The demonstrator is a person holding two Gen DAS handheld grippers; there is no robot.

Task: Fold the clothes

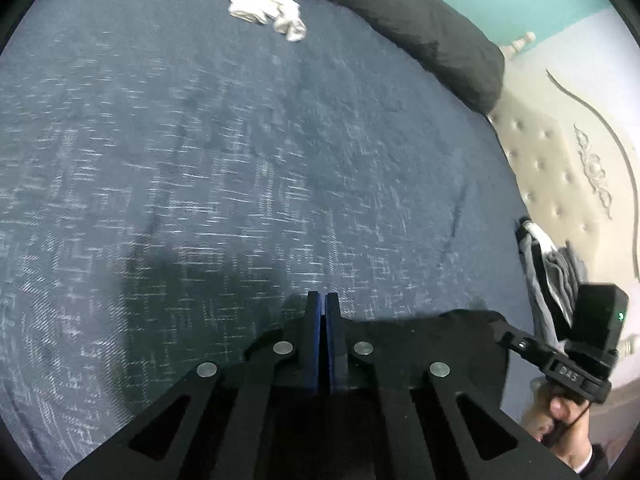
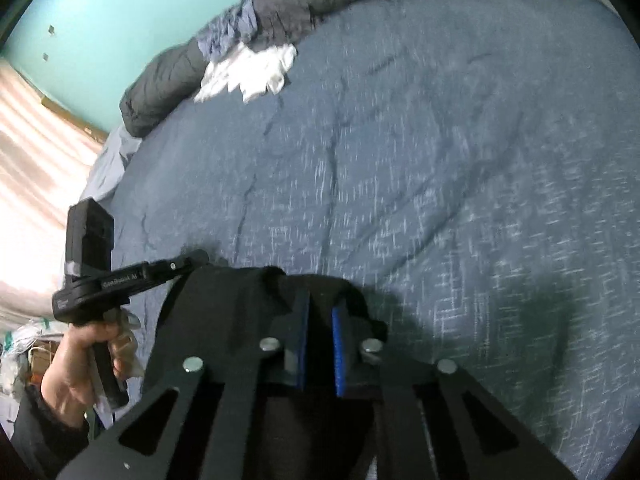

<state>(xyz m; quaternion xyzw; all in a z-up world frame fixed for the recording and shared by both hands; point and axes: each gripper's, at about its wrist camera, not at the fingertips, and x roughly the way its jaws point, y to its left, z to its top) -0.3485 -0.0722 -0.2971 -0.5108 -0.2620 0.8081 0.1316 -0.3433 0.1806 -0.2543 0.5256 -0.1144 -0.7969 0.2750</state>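
Observation:
A black garment (image 1: 444, 332) hangs stretched between my two grippers just above the blue bedspread (image 1: 240, 160). In the left wrist view, my left gripper (image 1: 323, 300) has its blue pads pressed together, and the black cloth runs off to the right from under it. In the right wrist view, my right gripper (image 2: 320, 306) is shut on a thick bunch of the same black garment (image 2: 264, 284), which bulges over the fingertips. A hand (image 2: 80, 352) holds the left gripper's handle at the left. A hand (image 1: 564, 412) holds the right gripper's handle at the lower right.
A white clothes pile (image 2: 248, 72) lies at the far side of the bed beside blue-grey clothes (image 2: 256, 20). A dark grey rolled duvet (image 1: 420, 28) lines the far edge. Grey folded clothes (image 1: 552, 272) sit by the tufted beige headboard (image 1: 560, 168).

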